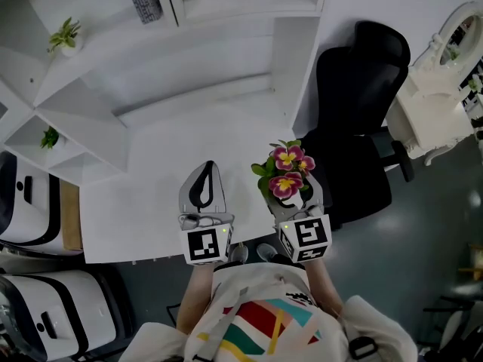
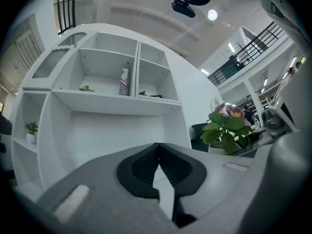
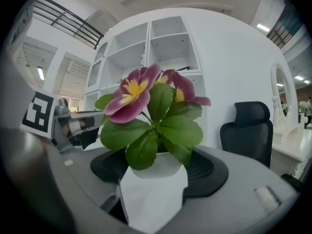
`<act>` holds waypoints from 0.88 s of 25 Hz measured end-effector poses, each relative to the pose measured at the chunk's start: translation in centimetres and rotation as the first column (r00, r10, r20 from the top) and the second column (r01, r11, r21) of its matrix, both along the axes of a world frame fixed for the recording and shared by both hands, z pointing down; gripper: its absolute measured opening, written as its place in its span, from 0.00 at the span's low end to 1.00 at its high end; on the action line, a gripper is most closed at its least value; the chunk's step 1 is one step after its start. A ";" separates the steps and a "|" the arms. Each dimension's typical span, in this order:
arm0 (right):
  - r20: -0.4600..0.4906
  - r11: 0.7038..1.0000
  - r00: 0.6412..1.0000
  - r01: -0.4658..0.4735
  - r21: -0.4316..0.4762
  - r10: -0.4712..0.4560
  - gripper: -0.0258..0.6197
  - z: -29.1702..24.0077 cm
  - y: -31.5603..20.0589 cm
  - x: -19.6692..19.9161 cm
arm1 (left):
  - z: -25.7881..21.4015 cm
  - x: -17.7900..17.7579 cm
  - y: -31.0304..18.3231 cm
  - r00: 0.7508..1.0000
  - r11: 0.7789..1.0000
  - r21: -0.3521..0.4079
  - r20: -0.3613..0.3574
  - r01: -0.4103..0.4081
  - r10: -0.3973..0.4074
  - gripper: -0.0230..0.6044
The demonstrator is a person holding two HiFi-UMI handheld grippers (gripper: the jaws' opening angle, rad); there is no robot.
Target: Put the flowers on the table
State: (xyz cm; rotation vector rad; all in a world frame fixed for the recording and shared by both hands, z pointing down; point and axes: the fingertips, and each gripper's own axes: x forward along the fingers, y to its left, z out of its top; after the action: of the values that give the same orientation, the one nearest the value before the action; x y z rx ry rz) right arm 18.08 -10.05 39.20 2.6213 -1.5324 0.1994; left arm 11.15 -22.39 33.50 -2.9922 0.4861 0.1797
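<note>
While the R gripper [image 3: 158, 172] stands spread wide, its jaws pinch the white pot [image 3: 155, 165] of the flowers [image 3: 146, 108] from both sides. L gripper [image 2: 158, 164]: jaws pressed together, nothing btw them. In head view the flowers are by the table's [image 1: 143, 183] right edge, near the front; can't tell if the pot rests on it. Black chair [image 1: 355, 96] just past that edge. Bare top lies ahead of both, up to the shelf unit [image 1: 113, 59] at back & left.

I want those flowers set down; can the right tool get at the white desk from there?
Probably yes. The right tool, holding the flower pot, sits at the right edge of the desk, bare top just left of it; the chair stands clear.
</note>
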 end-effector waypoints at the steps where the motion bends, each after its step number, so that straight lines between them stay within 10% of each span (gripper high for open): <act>1: -0.001 1.000 1.000 0.000 -0.001 0.000 0.55 0.0 0.0 0.1 | 0.0 0.1 0.0 1.000 1.000 -0.002 0.002 0.000 0.000 0.04; 22: 0.113 0.970 0.989 0.119 -0.212 -0.097 0.55 7.6 -11.7 11.5 | 4.0 -1.0 -4.7 0.983 0.989 -0.073 0.139 0.128 -0.117 0.04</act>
State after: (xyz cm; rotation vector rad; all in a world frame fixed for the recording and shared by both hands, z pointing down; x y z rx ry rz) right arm 29.56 -21.72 46.80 2.3845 -1.5788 0.4707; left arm 10.15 -27.14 37.48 -3.0136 0.6744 -0.0538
